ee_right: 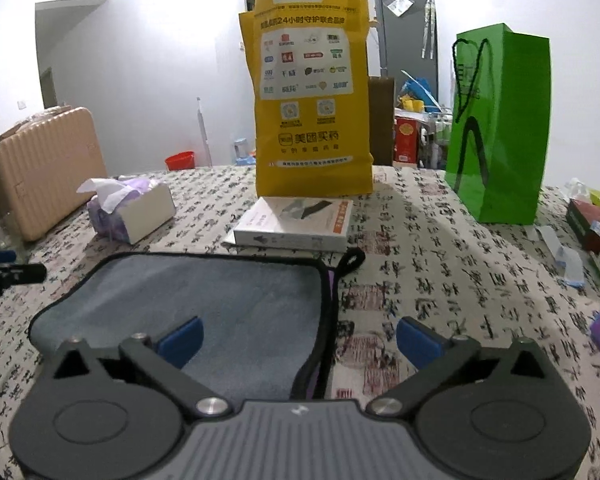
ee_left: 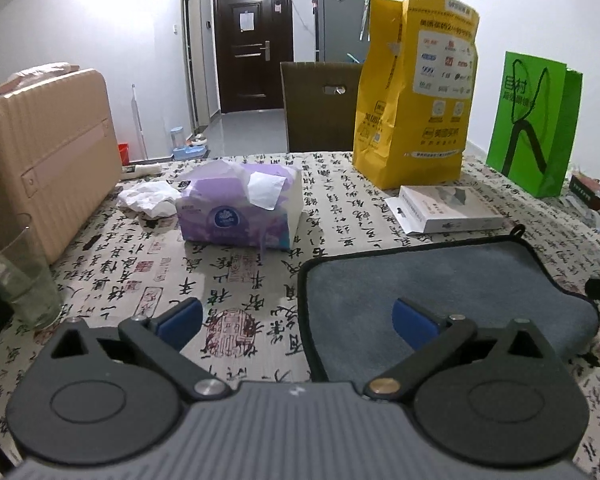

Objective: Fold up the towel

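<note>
A grey towel (ee_left: 440, 280) with black edging lies folded flat on the calligraphy-print tablecloth (ee_left: 240, 280). It also shows in the right wrist view (ee_right: 228, 300), with a purple layer showing at its right edge and a black hanging loop (ee_right: 350, 262) at the far right corner. My left gripper (ee_left: 296, 320) is open and empty, straddling the towel's left edge. My right gripper (ee_right: 298, 340) is open and empty, straddling the towel's right edge.
A purple tissue pack (ee_left: 240, 208), a white box (ee_left: 448, 208), a yellow paper bag (ee_left: 416, 92) and a green bag (ee_left: 536, 124) stand behind the towel. A beige suitcase (ee_left: 44, 160) and a glass (ee_left: 20, 276) are at the left. Small boxes (ee_right: 592, 224) lie at the right.
</note>
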The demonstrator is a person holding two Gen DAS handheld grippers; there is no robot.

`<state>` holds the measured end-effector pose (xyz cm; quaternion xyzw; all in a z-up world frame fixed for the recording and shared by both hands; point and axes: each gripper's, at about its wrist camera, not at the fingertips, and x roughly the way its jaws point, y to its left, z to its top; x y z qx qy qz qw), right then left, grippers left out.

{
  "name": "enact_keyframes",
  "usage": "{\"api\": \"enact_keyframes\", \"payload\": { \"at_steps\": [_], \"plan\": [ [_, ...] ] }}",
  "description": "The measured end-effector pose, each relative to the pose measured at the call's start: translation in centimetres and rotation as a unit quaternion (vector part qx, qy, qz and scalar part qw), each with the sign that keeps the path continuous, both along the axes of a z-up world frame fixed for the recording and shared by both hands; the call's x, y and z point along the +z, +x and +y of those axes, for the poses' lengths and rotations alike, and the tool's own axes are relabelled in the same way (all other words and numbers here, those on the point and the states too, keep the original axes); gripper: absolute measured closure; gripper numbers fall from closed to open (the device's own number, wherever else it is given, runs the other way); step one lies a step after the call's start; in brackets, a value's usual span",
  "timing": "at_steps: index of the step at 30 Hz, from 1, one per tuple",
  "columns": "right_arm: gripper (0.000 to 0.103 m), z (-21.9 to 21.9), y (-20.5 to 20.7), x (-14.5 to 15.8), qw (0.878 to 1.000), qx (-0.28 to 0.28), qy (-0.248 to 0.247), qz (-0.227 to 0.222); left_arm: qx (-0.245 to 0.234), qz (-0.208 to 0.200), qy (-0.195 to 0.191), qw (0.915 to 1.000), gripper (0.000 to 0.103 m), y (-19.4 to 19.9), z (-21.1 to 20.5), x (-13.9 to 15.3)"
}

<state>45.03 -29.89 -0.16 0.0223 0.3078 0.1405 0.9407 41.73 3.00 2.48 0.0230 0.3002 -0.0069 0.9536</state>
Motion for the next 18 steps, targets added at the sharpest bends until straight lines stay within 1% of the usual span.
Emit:
{"api": "enact_keyframes", "payload": {
  "at_steps": [4,11,18],
  "plan": [
    [0.0,0.2,-1.8,0.6,1.0,0.0,-0.01,-0.004,-0.001,-0.008,-0.003,1.0,0.0,-1.7,-0.2,0.9],
    [0.0,0.1,-4.9,1.8,1.0,-0.007,-0.001,-0.018,-0.01,-0.017,-0.004,0.9998,0.0,-4.4,-1.1,2.0],
    [0.0,0.5,-7.8,2.6,1.0,-0.006,-0.003,-0.028,-0.017,-0.025,-0.008,0.9995,0.0,-7.3,-1.6,2.9]
  ]
}}
